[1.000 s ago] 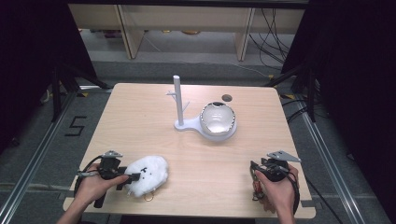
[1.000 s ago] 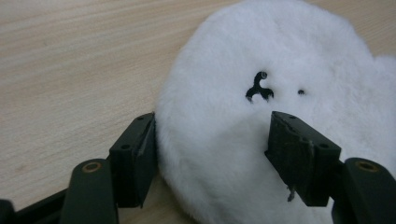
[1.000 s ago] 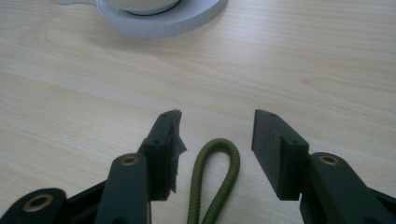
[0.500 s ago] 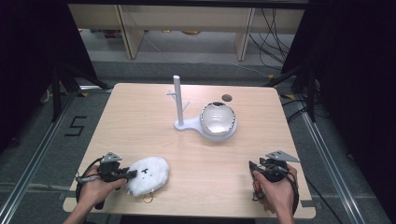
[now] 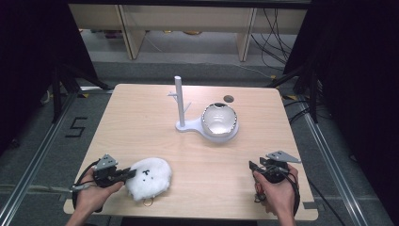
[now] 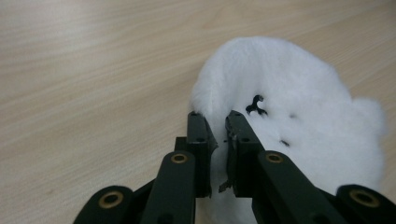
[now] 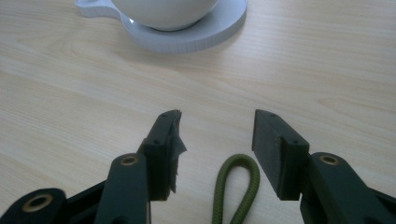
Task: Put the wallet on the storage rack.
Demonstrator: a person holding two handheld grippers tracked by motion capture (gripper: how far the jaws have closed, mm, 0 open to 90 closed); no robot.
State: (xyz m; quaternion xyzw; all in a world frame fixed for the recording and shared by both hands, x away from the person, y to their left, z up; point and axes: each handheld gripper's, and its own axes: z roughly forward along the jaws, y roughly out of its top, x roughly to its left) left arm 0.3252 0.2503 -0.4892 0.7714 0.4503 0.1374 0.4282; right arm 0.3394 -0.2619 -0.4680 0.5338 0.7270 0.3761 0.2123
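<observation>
Left gripper [image 6: 215,122] just closing, pinching white plush toy [image 5: 148,177] at table's [image 5: 141,122] near-left corner, face up, long axis crosswise. Green cord loop [image 7: 239,186] between wide-open right gripper [image 7: 217,126].

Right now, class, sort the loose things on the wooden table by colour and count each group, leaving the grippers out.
White: 2, the fluffy plush and the peg stand.
Silvery: 1, the bowl on the stand's base.
Green: 1, the cord loop.
Total: 4
</observation>
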